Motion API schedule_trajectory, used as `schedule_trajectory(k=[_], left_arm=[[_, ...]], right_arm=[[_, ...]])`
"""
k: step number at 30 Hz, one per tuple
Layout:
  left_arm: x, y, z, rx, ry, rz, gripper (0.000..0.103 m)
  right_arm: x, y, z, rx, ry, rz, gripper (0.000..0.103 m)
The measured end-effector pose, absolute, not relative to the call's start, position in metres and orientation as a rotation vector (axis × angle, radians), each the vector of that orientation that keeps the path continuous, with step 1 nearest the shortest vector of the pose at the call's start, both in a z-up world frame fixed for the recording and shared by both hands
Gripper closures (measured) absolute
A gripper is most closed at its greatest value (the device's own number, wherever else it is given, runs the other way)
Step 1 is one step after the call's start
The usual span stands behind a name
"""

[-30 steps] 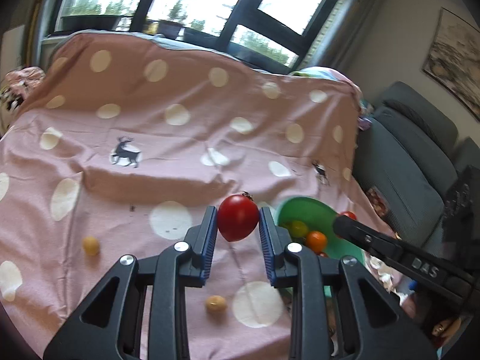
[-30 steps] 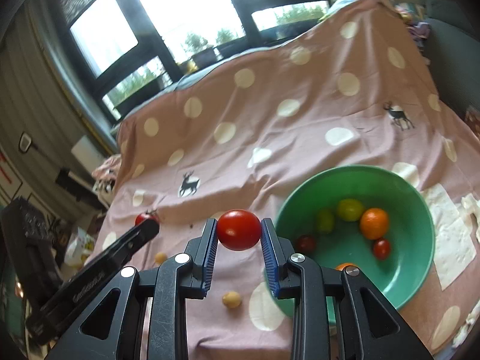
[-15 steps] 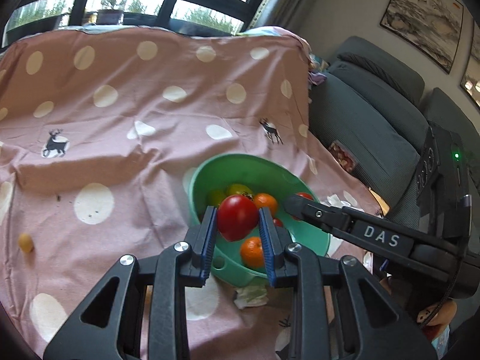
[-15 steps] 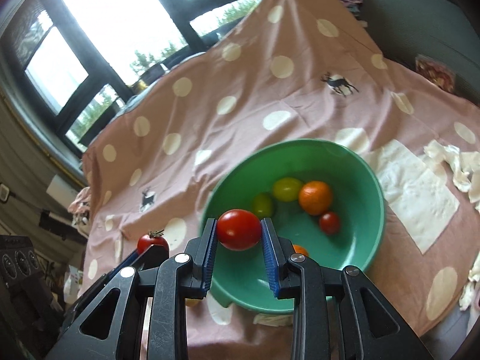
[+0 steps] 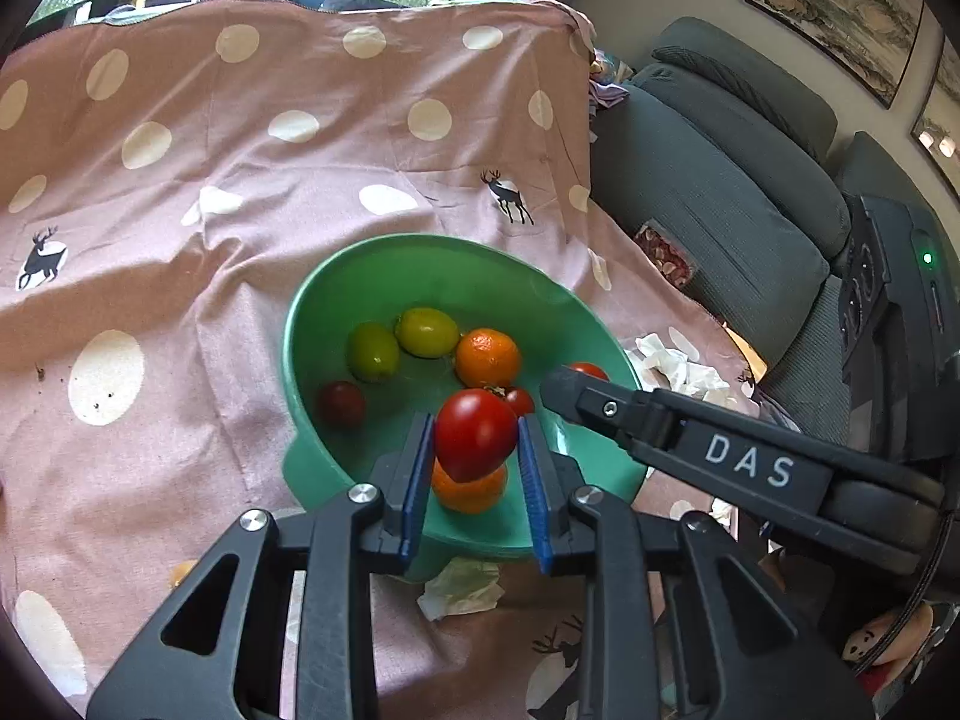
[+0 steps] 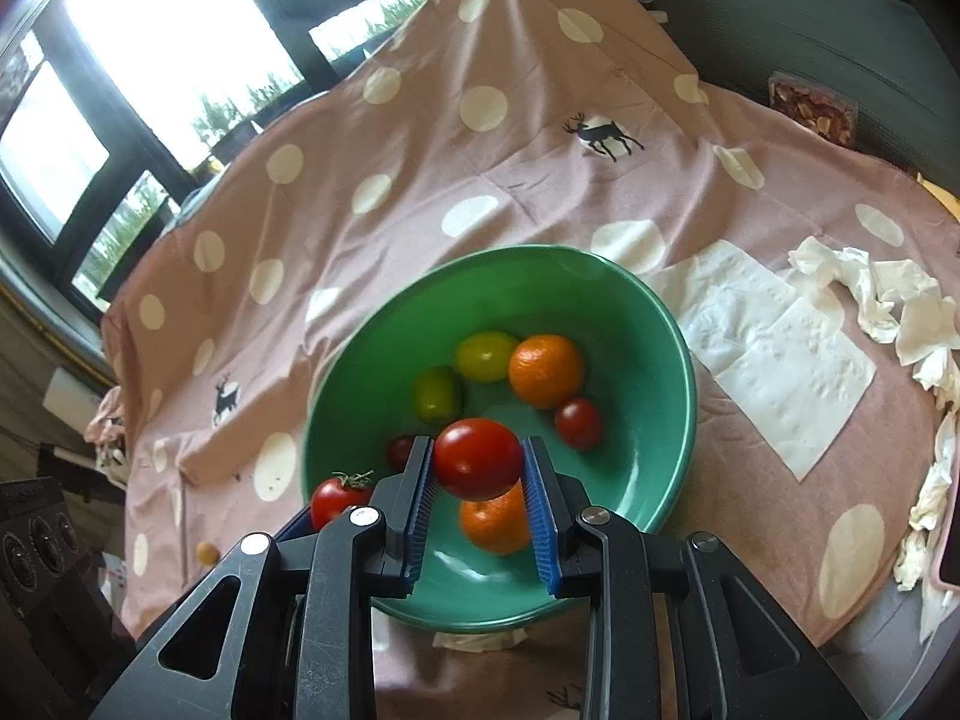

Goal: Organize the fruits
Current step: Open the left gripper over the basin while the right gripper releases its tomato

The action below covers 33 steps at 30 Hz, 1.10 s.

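Observation:
A green bowl [image 5: 300, 324] [image 6: 672, 324] sits on the pink dotted cloth and holds two green fruits, two oranges and small dark tomatoes. My left gripper [image 5: 475, 450] is shut on a red tomato [image 5: 474, 433] and holds it above the bowl's near side. My right gripper [image 6: 478, 468] is shut on another red tomato [image 6: 478, 457], also above the bowl's near side. The right gripper's arm [image 5: 720, 462] crosses the left wrist view, its tomato [image 5: 589, 370] peeking behind the tip. The left gripper's tomato [image 6: 336, 495] shows at the bowl's left rim in the right wrist view.
White paper napkins [image 6: 780, 354] and crumpled tissues [image 6: 900, 312] lie right of the bowl. A small yellow fruit [image 6: 207, 552] lies on the cloth to the left. A grey sofa [image 5: 738, 180] stands beyond the table's right edge. A tissue [image 5: 462, 588] lies under the bowl's front.
Both grippers have moved in over the green bowl, each still holding its tomato. The bowl now fills the middle of both views.

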<state>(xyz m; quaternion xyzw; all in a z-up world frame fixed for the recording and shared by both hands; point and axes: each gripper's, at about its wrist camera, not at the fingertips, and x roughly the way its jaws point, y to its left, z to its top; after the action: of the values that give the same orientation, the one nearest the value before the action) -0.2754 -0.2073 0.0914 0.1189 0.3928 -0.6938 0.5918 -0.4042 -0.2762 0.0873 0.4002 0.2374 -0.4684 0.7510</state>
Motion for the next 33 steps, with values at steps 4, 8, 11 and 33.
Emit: schedule_trajectory(k=[4, 8, 11, 33], left_arm=[[-0.276, -0.211, 0.088, 0.284, 0.926, -1.608, 0.076], [-0.275, -0.214, 0.085, 0.282, 0.941, -1.607, 0.076], [-0.276, -0.216, 0.083, 0.286, 0.944, -1.606, 0.076], [-0.223, -0.166, 0.110, 0.189, 0.896, -1.396, 0.041]], right_arm=[[-0.405, -0.279, 0.083, 0.885, 0.534, -1.035, 0.072], [-0.406, -0.279, 0.082, 0.888, 0.540, -1.038, 0.072], [-0.407, -0.279, 0.081, 0.890, 0.543, -1.042, 0.072], [-0.393, -0.269, 0.093, 0.845, 0.539, -0.975, 0.068]])
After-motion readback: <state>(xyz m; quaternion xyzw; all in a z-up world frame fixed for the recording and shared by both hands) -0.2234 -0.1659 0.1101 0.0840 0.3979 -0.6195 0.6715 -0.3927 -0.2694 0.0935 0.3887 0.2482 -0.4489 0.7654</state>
